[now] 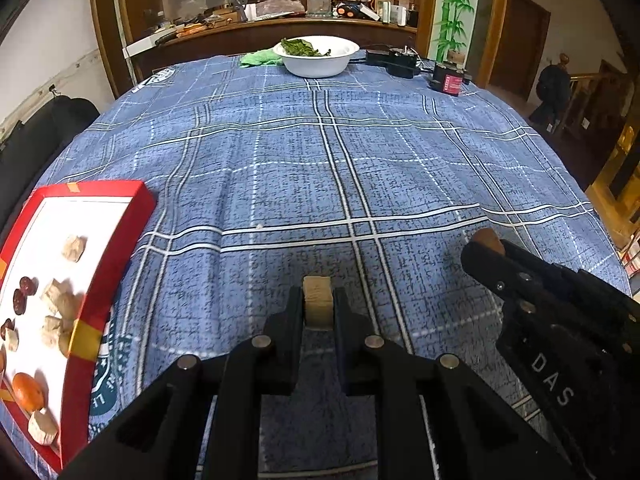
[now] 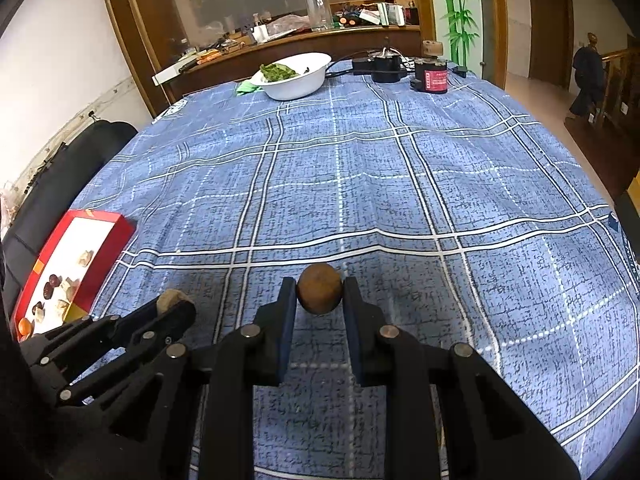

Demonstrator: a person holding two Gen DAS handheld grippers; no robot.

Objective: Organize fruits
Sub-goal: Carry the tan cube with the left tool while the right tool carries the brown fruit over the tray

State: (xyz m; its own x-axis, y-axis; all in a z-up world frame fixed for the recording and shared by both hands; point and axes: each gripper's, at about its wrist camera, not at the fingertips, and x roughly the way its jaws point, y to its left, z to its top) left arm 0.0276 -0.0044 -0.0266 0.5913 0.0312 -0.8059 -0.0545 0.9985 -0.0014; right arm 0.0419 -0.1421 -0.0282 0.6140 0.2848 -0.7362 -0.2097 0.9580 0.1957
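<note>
A: What is the left gripper (image 1: 318, 306) holding?

B: One tan cube (image 1: 317, 302). The two fingers are nearly closed, and they squeeze it on both sides at their tips. It hangs above the blue checked tablecloth (image 1: 360, 160).

A: And the right gripper (image 2: 319, 294)?

B: It is a bit wider, pinching one round brown fruit (image 2: 319, 288) between its tips. That one is up off the cloth too.

A: Where is the box?

B: The red box (image 1: 116, 240) sits at the near left edge of the table, to the left of both grippers. It has a white floor.

A: What is in it?

B: In the left view I count about six tan chunks (image 1: 74, 247), three or four dark red fruits (image 1: 25, 285) and one orange fruit (image 1: 27, 390). Some are cut off at the edge, so I cannot be sure.

A: What is far away?

B: One white bowl (image 1: 316, 64) with green leaves (image 1: 302, 48) stands at the far edge. One green cloth (image 1: 258, 58) lies just left of it. Right of the bowl are one black device (image 1: 394, 60) and one black can with a red label (image 1: 447, 77).
</note>
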